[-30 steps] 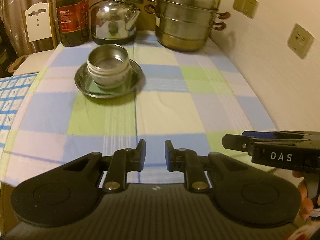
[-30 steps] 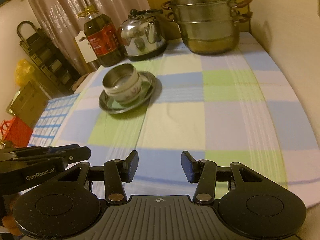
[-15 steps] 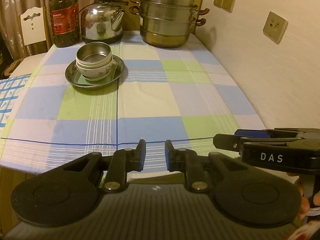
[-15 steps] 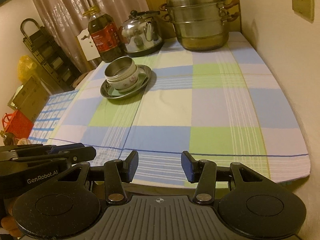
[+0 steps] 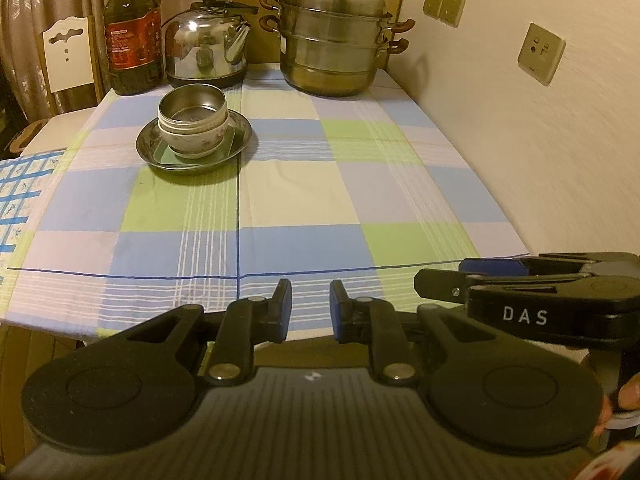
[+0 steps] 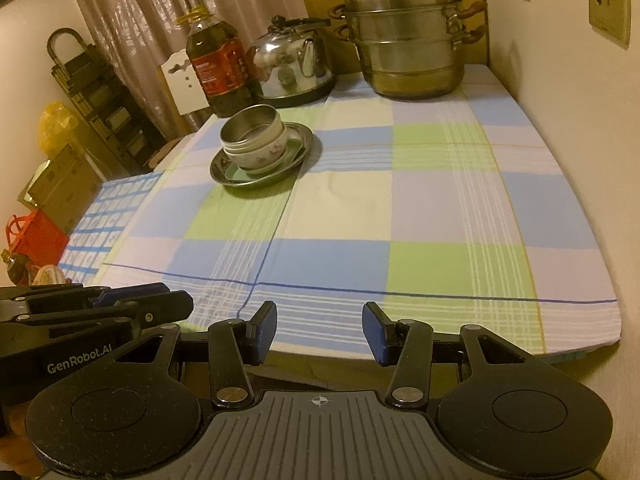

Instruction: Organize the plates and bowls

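A steel bowl (image 5: 193,105) sits nested in a white flowered bowl (image 5: 196,140), and both stand on a round steel plate (image 5: 236,146) at the far left of the checked tablecloth. The same stack shows in the right wrist view: steel bowl (image 6: 252,126), flowered bowl (image 6: 266,156), plate (image 6: 236,178). My left gripper (image 5: 311,312) is open a little and empty, at the table's near edge. My right gripper (image 6: 319,330) is open and empty, also at the near edge. Both are far from the stack.
At the back stand an oil bottle (image 5: 132,36), a steel kettle (image 5: 208,52) and a stacked steamer pot (image 5: 336,40). A wall with sockets (image 5: 540,54) runs along the right. A chair (image 5: 68,52) and boxes (image 6: 60,184) lie to the left.
Both grippers have drawn back from the stack toward the table's near edge, so the near edge now shows. Neither gripper's opening has changed. The stack has not moved.
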Tool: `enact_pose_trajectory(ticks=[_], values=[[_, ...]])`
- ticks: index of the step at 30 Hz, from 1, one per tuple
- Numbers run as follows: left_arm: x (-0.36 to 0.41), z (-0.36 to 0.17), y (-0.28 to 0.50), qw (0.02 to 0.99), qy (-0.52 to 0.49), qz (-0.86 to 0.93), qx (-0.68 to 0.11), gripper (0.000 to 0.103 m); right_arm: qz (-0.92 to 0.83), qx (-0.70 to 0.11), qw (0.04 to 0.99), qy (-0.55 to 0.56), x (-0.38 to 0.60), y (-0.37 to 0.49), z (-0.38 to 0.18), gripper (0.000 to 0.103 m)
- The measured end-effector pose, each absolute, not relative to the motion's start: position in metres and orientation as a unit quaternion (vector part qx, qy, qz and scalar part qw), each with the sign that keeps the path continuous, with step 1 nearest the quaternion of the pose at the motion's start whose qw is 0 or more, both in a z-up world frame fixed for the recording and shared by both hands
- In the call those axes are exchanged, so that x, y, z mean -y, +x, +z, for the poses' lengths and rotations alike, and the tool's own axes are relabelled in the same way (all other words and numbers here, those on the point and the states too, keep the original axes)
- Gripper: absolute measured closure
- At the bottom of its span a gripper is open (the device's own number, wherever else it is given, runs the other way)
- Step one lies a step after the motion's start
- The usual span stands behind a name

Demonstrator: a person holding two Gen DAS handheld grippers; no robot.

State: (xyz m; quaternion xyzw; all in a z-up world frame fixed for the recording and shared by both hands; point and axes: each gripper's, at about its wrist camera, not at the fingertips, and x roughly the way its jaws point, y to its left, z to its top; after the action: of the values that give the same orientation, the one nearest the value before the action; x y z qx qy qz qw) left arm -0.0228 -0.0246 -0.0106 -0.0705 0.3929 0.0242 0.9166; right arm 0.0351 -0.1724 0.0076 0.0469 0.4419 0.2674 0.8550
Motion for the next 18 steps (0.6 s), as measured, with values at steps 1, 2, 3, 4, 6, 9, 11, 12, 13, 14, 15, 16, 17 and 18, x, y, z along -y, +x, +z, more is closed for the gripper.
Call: enact_pose_trajectory(ticks=[1, 2, 3, 4, 6, 9, 11, 12, 13, 14, 15, 16, 17, 18], values=[[0.0239, -0.0104, -0.0232, 0.917, -0.070, 0.025, -0.393, 0.086, 0.268, -0.441, 0.855, 0.046, 0.1714, 0.0344, 0.0080, 0.055], [0.0233, -0.0102, -0.0236, 0.917, -0.070, 0.025, -0.392, 0.086, 0.268, -0.441, 0.856, 0.046, 0.1709, 0.0339, 0.0083, 0.055], [0.0229, -0.0101, -0.0240, 0.917, -0.070, 0.024, -0.392, 0.086, 0.268, -0.440, 0.856, 0.046, 0.1705, 0.0334, 0.0085, 0.055], [0.0231, -0.0103, -0.0240, 0.917, -0.070, 0.024, -0.392, 0.086, 0.268, -0.441, 0.856, 0.046, 0.1706, 0.0340, 0.0081, 0.055], [0.0229, -0.0102, -0.0241, 0.917, -0.070, 0.024, -0.392, 0.086, 0.267, -0.441, 0.856, 0.045, 0.1707, 0.0339, 0.0081, 0.055], [0.0220, -0.0092, -0.0245, 0.918, -0.070, 0.023, -0.390, 0.086, 0.266, -0.440, 0.857, 0.044, 0.1690, 0.0320, 0.0093, 0.055], [0.0217, -0.0085, -0.0245, 0.918, -0.071, 0.022, -0.389, 0.086, 0.266, -0.439, 0.857, 0.043, 0.1683, 0.0316, 0.0099, 0.055], [0.0217, -0.0085, -0.0247, 0.918, -0.070, 0.022, -0.390, 0.086, 0.265, -0.438, 0.858, 0.043, 0.1683, 0.0313, 0.0102, 0.055], [0.0216, -0.0083, -0.0243, 0.918, -0.070, 0.022, -0.390, 0.086, 0.265, -0.438, 0.858, 0.043, 0.1681, 0.0314, 0.0105, 0.055], [0.0215, -0.0083, -0.0242, 0.918, -0.070, 0.022, -0.390, 0.086, 0.265, -0.438, 0.858, 0.042, 0.1680, 0.0313, 0.0106, 0.055], [0.0214, -0.0081, -0.0241, 0.918, -0.070, 0.021, -0.390, 0.086, 0.264, -0.438, 0.858, 0.042, 0.1680, 0.0314, 0.0108, 0.055], [0.0216, -0.0080, -0.0242, 0.918, -0.070, 0.021, -0.390, 0.086, 0.263, -0.438, 0.859, 0.042, 0.1680, 0.0315, 0.0109, 0.055], [0.0214, -0.0076, -0.0242, 0.918, -0.070, 0.020, -0.389, 0.086, 0.263, -0.437, 0.859, 0.042, 0.1683, 0.0316, 0.0106, 0.055], [0.0211, -0.0077, -0.0243, 0.918, -0.069, 0.019, -0.389, 0.086, 0.262, -0.437, 0.859, 0.042, 0.1686, 0.0317, 0.0106, 0.055]])
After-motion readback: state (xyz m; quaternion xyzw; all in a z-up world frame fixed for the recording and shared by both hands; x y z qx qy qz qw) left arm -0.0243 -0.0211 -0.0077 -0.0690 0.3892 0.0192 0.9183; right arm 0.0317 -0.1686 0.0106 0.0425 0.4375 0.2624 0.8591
